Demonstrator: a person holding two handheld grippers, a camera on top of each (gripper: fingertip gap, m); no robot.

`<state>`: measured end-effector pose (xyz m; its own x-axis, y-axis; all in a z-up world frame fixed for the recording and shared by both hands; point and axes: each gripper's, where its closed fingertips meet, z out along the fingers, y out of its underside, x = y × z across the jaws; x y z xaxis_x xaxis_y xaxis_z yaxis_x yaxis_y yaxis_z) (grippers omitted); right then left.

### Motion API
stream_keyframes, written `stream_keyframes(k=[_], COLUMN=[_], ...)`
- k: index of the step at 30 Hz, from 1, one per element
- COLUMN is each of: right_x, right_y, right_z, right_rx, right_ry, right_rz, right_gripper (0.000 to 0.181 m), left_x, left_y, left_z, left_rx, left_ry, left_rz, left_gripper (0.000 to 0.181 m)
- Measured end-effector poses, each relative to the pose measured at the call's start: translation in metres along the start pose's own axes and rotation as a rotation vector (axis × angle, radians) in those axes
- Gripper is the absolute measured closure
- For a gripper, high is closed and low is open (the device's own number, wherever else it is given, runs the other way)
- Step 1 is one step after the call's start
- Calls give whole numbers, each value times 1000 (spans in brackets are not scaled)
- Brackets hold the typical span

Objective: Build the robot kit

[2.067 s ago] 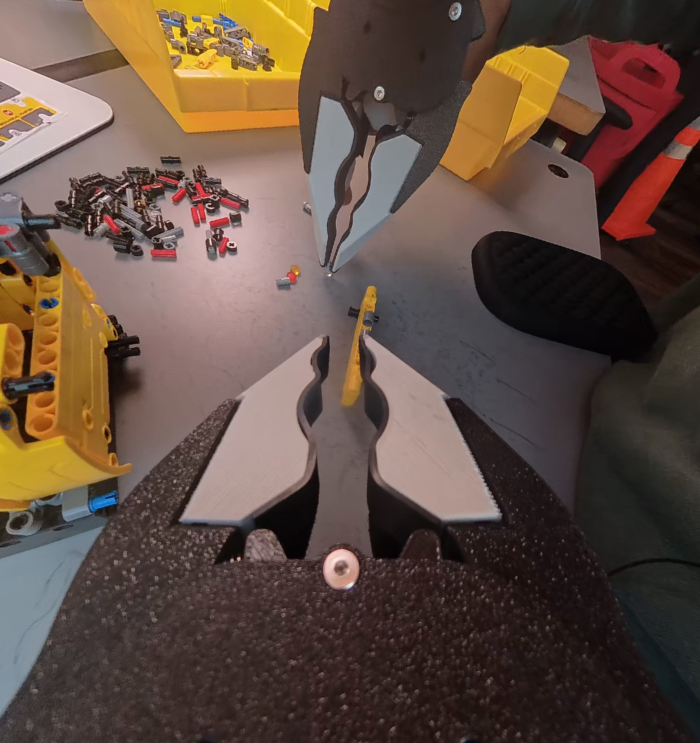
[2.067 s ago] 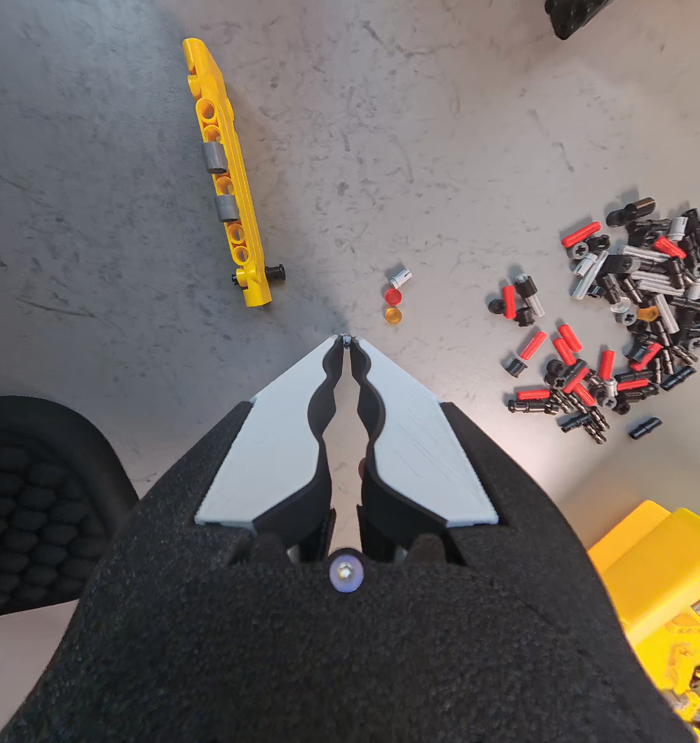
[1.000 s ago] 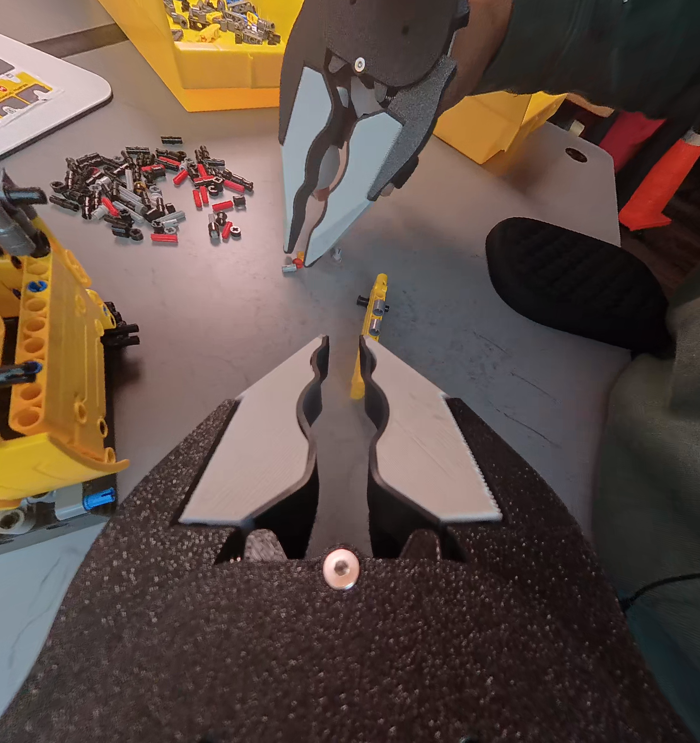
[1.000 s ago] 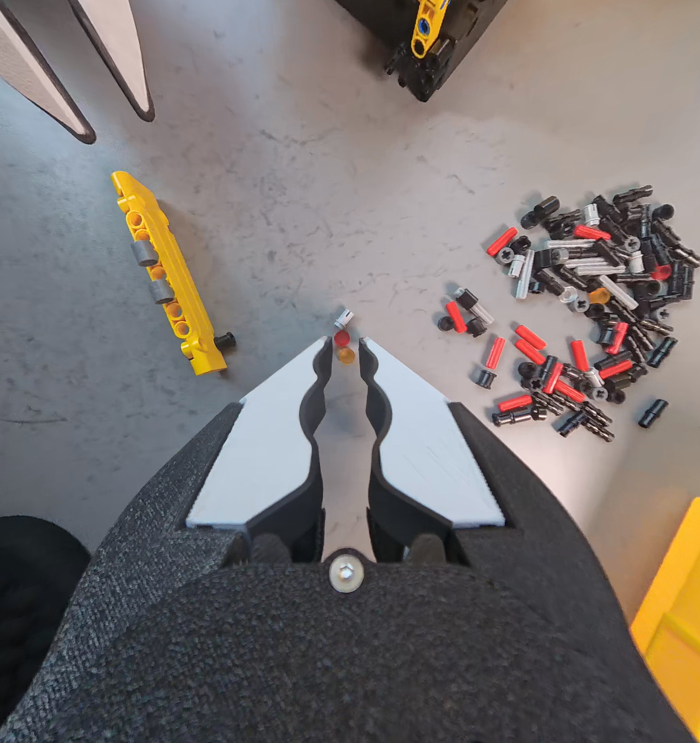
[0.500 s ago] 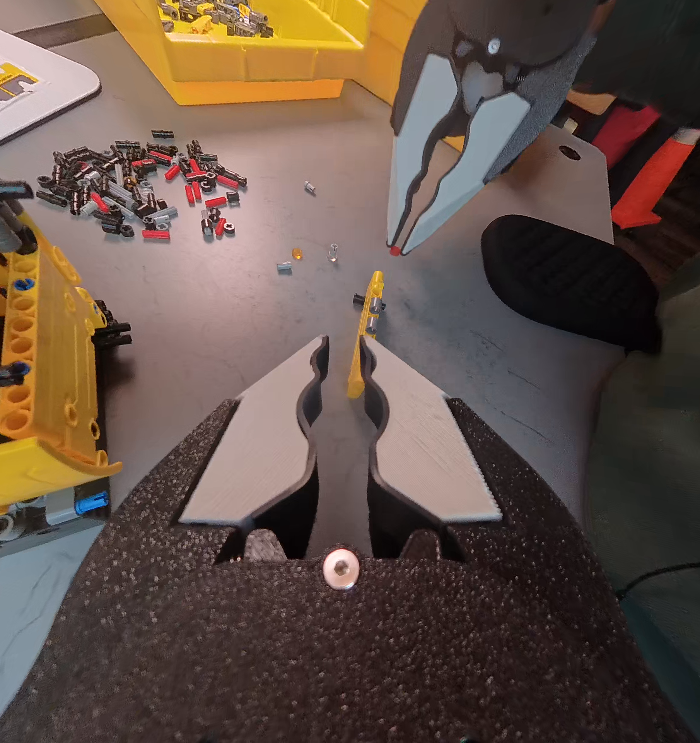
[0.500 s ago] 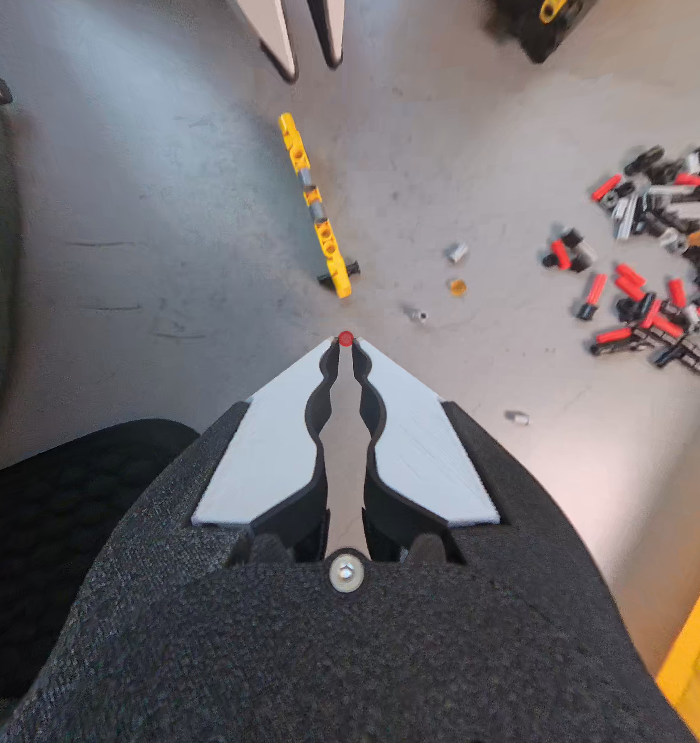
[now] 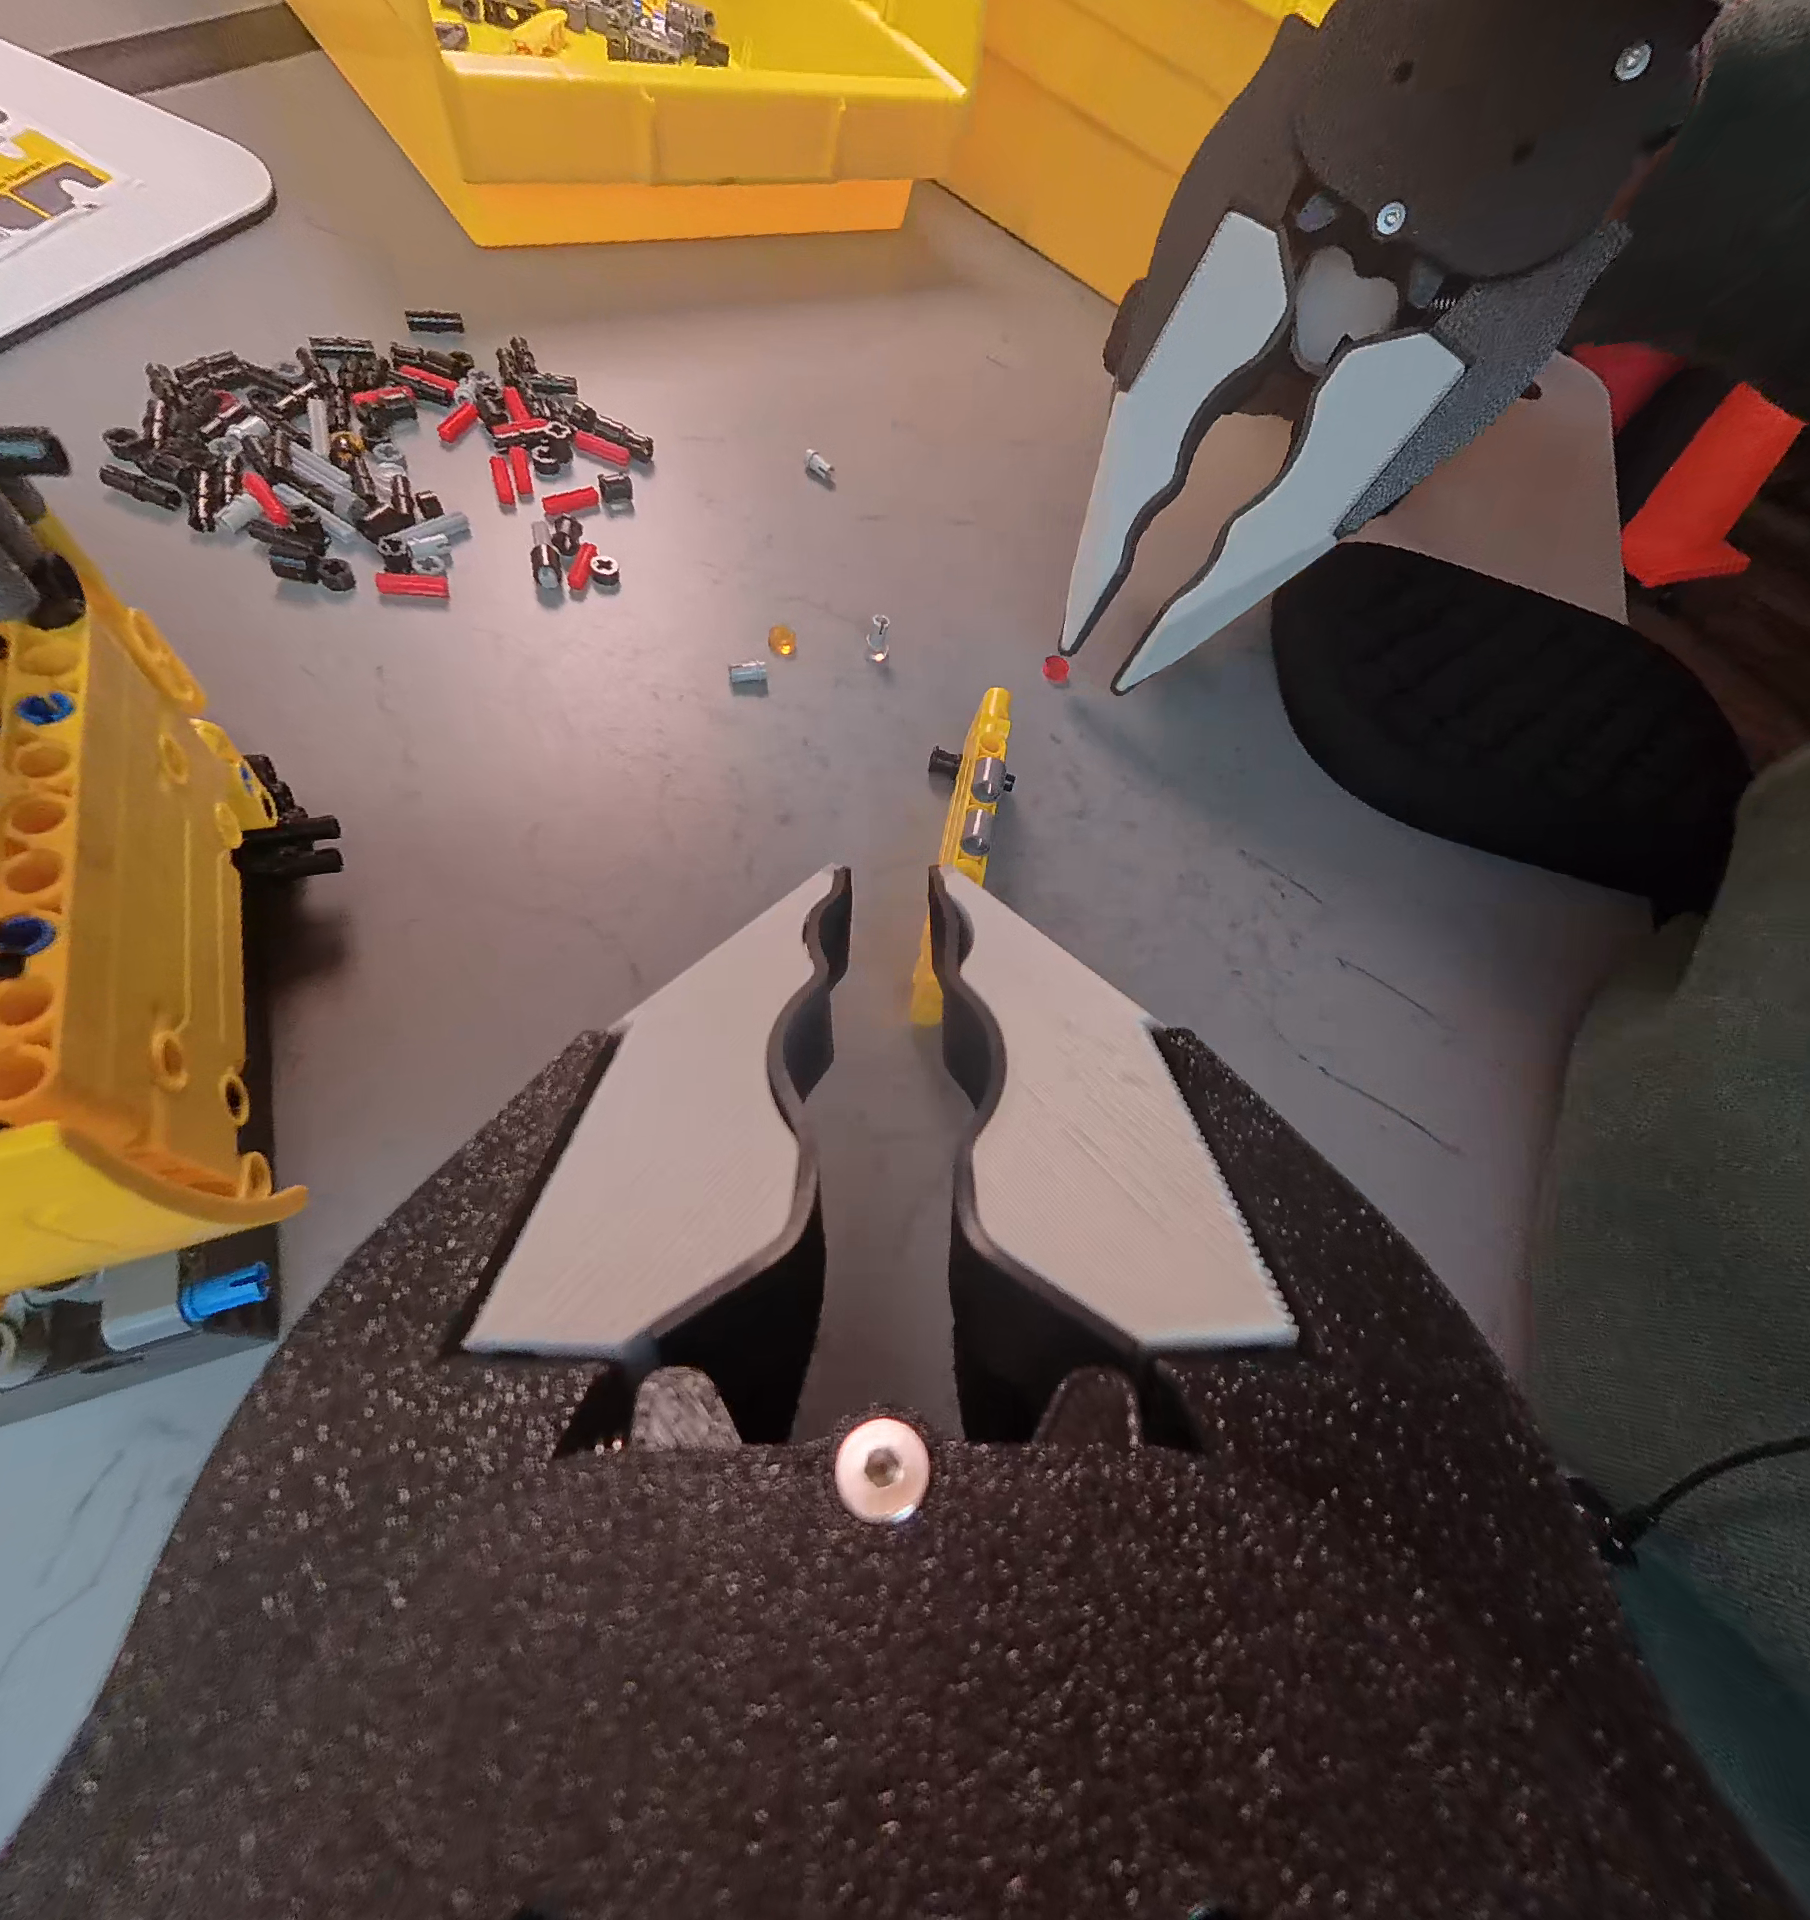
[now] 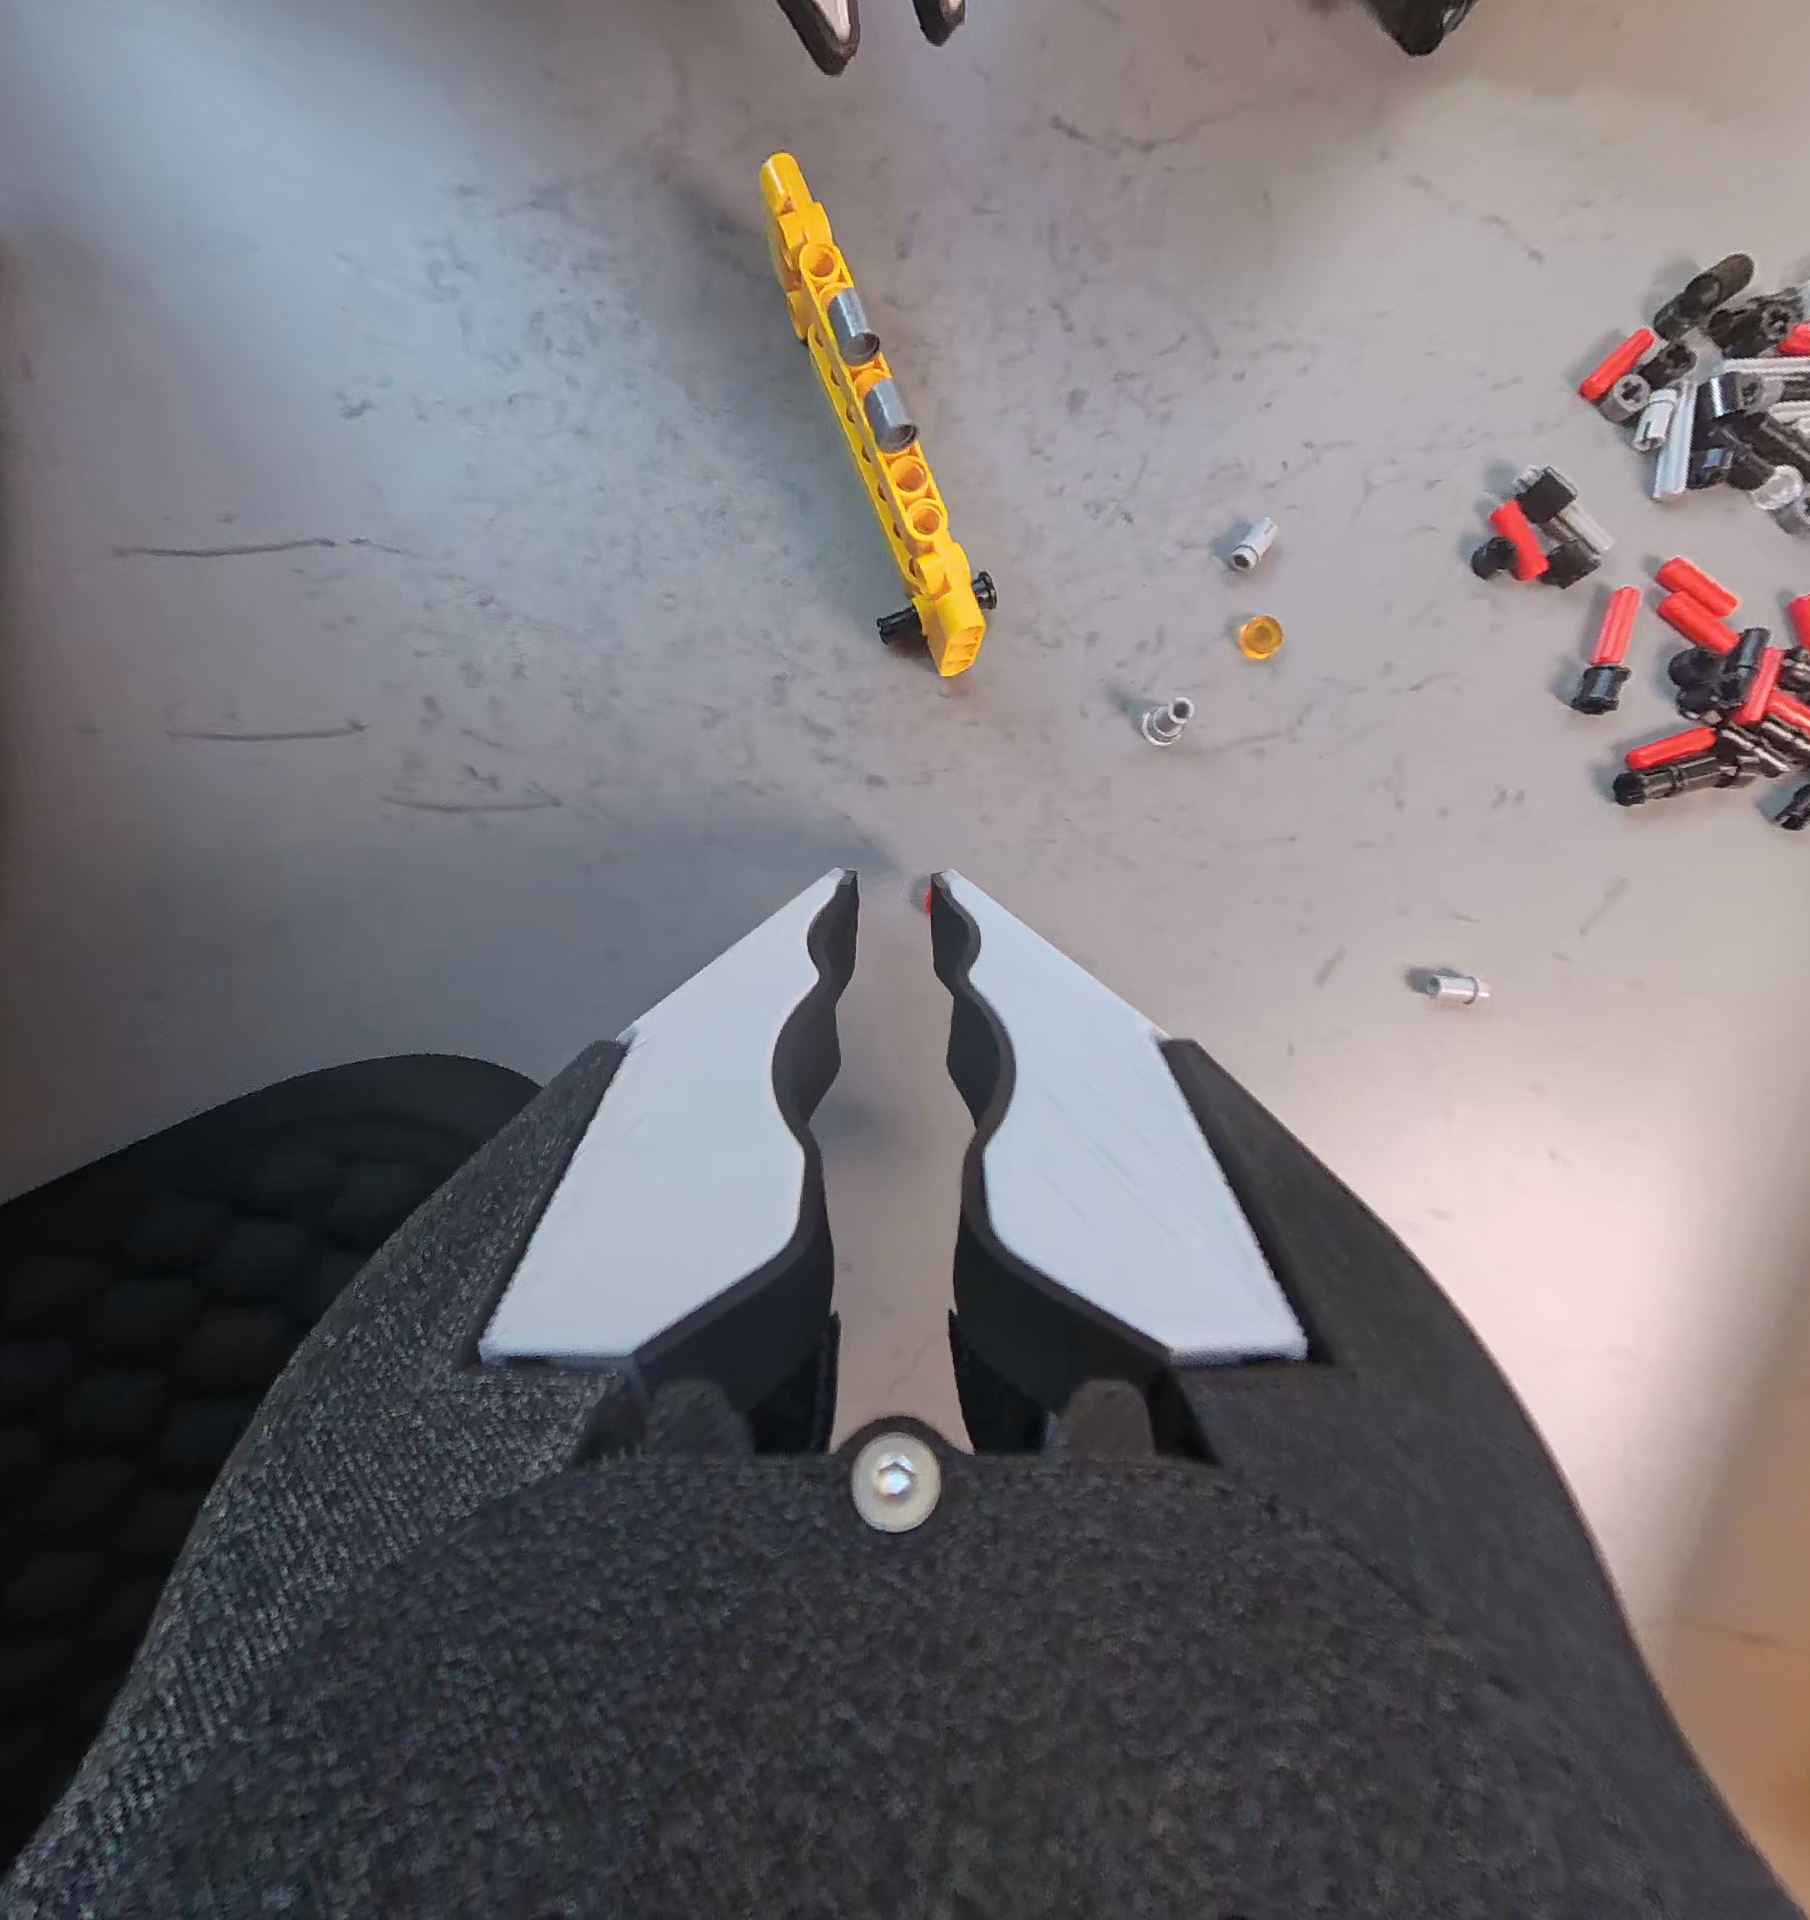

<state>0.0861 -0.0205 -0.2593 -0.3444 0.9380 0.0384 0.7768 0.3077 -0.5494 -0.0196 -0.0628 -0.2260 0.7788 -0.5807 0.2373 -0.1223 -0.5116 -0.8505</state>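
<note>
A long yellow beam (image 7: pixel 974 800) with two grey sleeves and a black pin lies on the grey table; it also shows in the right wrist view (image 8: pixel 870 416). My left gripper (image 7: pixel 888 881) is open and empty, its tips just over the beam's near end. My right gripper (image 8: pixel 893 885) is open; it also shows in the left wrist view (image 7: pixel 1093 665). A small red round stud (image 7: pixel 1056 668) lies on the table at its tips, just past the beam's far end, and shows beside the right fingertip (image 8: pixel 926 896).
A pile of black, red and grey pins (image 7: pixel 361 457) lies at the left back. Loose small pieces sit near the beam: an orange stud (image 7: pixel 781 639) and grey pins (image 7: pixel 878 636). A yellow model (image 7: pixel 80 935) stands left, yellow bins (image 7: pixel 672 135) behind, a black pad (image 7: pixel 1483 727) right.
My right gripper picked the red stud from the loose pieces, carried it to the beam's far end and has now opened, leaving the stud on the table. The left gripper barely moved.
</note>
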Motion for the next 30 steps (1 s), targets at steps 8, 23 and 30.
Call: stream_keyframes(k=[8, 23, 30], right_x=[5, 12, 6], right_y=[4, 15, 15], right_z=[5, -9, -3], right_rx=[-13, 44, 46], right_ry=[-3, 1, 7], right_rz=[41, 135, 97], right_gripper=[168, 165, 164], left_x=[2, 1, 1], left_y=[1, 2, 2], left_z=[0, 1, 1], left_rx=[-4, -8, -9], left_ry=[7, 13, 14], left_rz=[4, -9, -6], left_gripper=[167, 167, 167])
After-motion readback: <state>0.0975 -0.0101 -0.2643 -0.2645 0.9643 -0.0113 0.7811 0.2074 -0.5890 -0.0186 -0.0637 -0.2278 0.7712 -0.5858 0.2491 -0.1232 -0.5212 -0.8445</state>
